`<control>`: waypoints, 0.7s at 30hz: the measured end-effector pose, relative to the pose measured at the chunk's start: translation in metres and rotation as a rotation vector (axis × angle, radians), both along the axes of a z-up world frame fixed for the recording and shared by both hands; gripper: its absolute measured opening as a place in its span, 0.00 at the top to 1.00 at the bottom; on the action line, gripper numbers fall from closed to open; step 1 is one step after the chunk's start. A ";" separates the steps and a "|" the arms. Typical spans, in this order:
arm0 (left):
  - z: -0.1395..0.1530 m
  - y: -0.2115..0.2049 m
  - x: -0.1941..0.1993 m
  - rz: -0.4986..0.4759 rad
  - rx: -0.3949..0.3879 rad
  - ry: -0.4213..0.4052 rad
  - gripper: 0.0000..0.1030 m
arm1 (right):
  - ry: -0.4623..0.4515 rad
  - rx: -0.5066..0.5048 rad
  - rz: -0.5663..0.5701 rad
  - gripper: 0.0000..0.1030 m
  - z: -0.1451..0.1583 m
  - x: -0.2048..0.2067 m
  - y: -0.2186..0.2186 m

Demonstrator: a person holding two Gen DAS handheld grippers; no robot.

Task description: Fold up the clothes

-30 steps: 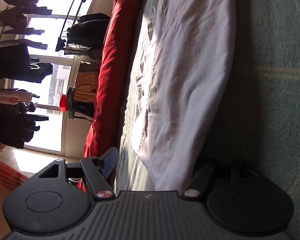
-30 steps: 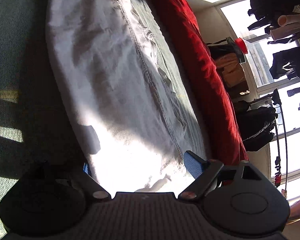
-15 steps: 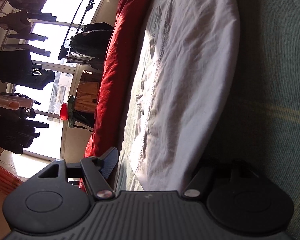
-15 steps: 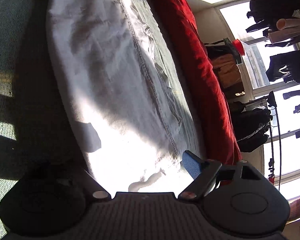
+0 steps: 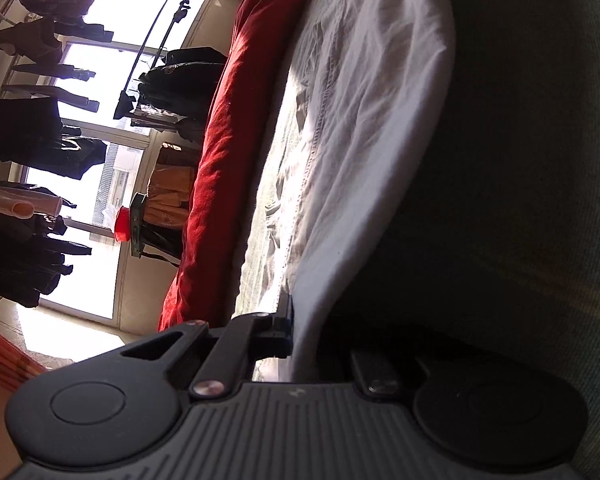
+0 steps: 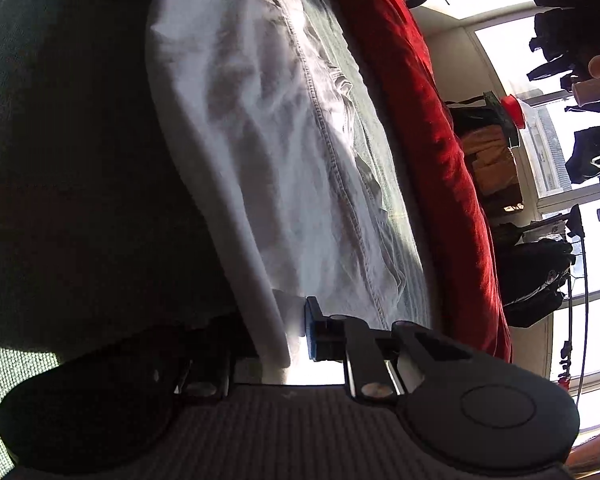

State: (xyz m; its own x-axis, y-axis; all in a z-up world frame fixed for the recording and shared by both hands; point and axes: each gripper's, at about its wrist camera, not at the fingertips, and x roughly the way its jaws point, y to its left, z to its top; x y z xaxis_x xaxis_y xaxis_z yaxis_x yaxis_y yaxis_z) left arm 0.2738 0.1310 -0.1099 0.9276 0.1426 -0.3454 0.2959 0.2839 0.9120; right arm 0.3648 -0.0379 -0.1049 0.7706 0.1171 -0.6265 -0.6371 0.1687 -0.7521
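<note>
Both grips taken within the last second. Left gripper (image 5: 304,340), previously spread, is now clamped on the near edge of the white garment (image 5: 364,128); right gripper (image 6: 288,332) is closing on the same edge. Garment lies flat on the green bedcover (image 5: 540,160) beside a red duvet (image 5: 236,120); a lift for folding is judged next.

White garment (image 5: 364,128); green bedcover (image 5: 520,160); red blanket (image 5: 236,152).
</note>
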 end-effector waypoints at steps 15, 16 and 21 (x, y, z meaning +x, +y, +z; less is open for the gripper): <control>0.047 -0.027 -0.051 -0.090 -0.016 0.001 0.97 | 0.010 0.025 -0.058 0.97 0.070 -0.033 -0.037; 0.044 -0.029 -0.055 -0.093 0.002 0.005 0.97 | 0.006 0.018 -0.056 0.97 0.071 -0.039 -0.040; 0.026 -0.031 -0.064 -0.070 0.007 0.046 0.92 | -0.024 -0.027 -0.048 0.82 0.050 -0.056 -0.046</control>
